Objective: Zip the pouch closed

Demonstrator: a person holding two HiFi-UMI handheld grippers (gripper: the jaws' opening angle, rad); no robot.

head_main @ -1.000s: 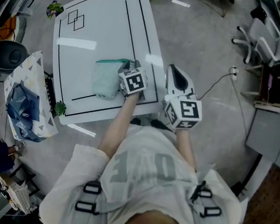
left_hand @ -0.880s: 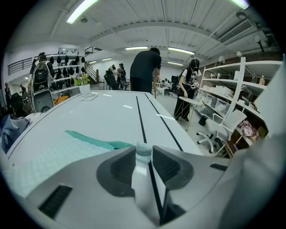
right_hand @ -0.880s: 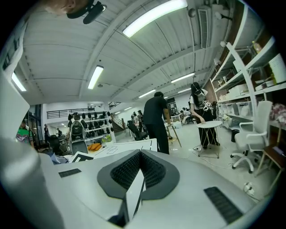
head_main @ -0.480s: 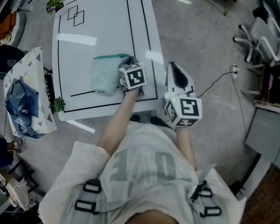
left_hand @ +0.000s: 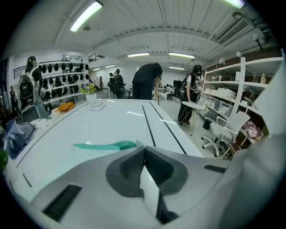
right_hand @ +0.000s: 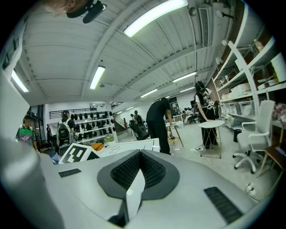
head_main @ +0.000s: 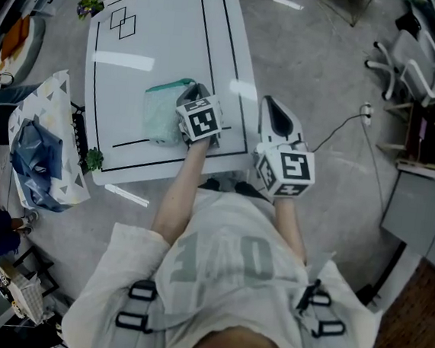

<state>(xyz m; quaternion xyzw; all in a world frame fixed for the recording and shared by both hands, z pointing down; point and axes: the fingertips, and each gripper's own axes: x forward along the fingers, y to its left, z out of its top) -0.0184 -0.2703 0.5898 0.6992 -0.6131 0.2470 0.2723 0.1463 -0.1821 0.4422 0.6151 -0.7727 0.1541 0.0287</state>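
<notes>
Left gripper (head_main: 187,95) clenched at the pouch (head_main: 160,116)
Its jaws have just been closing and now meet at the pouch's teal zipper edge (left_hand: 107,145), possibly pinching the pull. To its right, the right gripper (head_main: 274,111) is clenched and empty.

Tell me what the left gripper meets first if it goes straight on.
Likely the pouch: its teal zip end lies right at the tips of the left gripper, whose jaws have just closed with nothing clearly between them. Past that, the table; depth is unclear.
</notes>
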